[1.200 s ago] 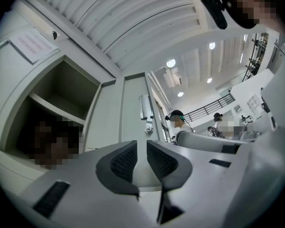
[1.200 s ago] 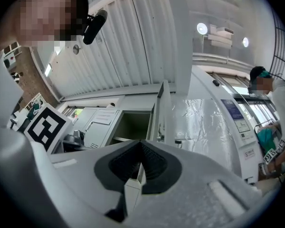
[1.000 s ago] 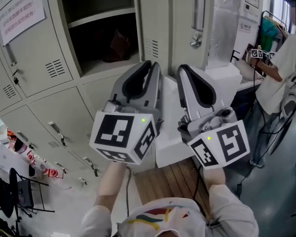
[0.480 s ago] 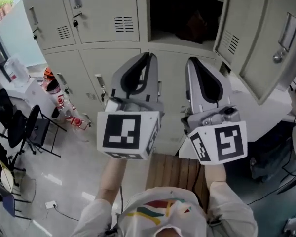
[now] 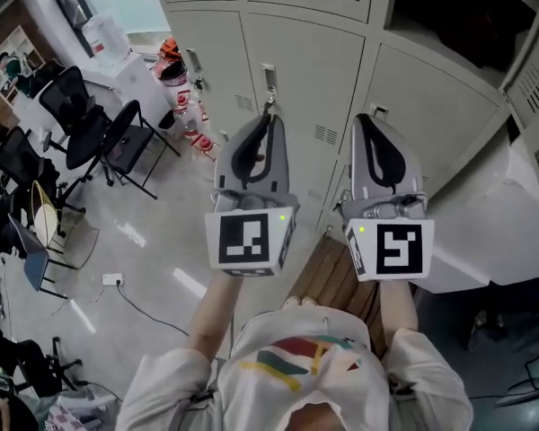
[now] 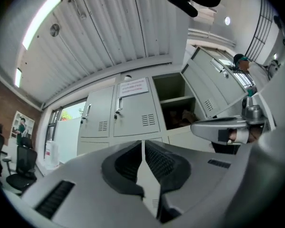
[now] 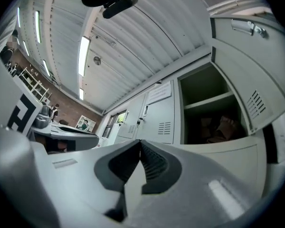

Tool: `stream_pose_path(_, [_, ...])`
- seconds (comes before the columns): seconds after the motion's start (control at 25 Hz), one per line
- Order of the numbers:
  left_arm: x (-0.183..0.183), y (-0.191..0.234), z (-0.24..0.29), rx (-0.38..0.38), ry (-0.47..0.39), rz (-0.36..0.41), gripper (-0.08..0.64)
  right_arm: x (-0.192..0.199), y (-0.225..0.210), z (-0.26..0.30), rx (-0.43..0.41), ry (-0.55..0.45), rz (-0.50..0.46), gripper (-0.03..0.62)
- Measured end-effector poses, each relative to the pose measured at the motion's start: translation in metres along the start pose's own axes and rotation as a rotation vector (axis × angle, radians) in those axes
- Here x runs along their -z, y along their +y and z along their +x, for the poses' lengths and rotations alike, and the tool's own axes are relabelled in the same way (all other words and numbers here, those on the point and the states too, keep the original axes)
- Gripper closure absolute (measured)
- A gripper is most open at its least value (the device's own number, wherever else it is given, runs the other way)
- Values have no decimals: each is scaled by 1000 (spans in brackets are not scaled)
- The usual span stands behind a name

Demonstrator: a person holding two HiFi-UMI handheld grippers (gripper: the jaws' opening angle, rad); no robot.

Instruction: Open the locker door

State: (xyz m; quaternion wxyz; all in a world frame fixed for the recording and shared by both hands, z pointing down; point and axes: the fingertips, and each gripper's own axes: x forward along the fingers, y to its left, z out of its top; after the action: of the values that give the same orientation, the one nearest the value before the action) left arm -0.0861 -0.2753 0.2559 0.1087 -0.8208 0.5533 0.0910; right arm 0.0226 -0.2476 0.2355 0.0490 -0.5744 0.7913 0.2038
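The grey lockers fill the top of the head view. One compartment (image 5: 467, 16) stands open at the top right, its door (image 5: 532, 74) swung out to the right. My left gripper (image 5: 268, 115) and right gripper (image 5: 366, 119) are held side by side in the air, short of the closed lower doors (image 5: 305, 70) and touching nothing. Both are shut and empty. The left gripper view looks past the closed jaws of the left gripper (image 6: 142, 144) at the open compartment (image 6: 175, 103) and its door (image 6: 213, 87). The right gripper (image 7: 140, 142) faces the same compartment (image 7: 209, 113).
Black office chairs (image 5: 90, 124) and a water bottle (image 5: 103, 34) stand at the left. A white block (image 5: 485, 232) sits at the right below the open door. Wooden boards (image 5: 319, 277) lie under my feet. A cable and socket (image 5: 112, 279) lie on the pale floor.
The head view has swung down and left: the open compartment went from upper middle to the top right corner, and the chairs came into view. Both grippers stayed side by side.
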Motion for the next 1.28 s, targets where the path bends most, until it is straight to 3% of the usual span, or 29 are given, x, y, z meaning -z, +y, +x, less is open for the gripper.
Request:
stream_pose_path(0.2, [36, 18, -29, -84, 42, -2, 529, 44, 30, -9, -50, 71, 37, 588])
stream_pose_path(0.48, [78, 20, -54, -126, 118, -7, 529, 82, 66, -30, -94, 115, 62, 588])
stream_pose_path(0.68, [84, 15, -63, -126, 99, -29, 529, 99, 78, -39, -125, 159, 96, 589])
stream_pose_path(0.84, [90, 14, -63, -138, 135, -43, 529, 106, 81, -40, -138, 193, 123, 589])
stream_pose_path(1.28, [92, 17, -60, -157, 132, -58, 529, 112, 79, -36, -146, 201, 133, 589])
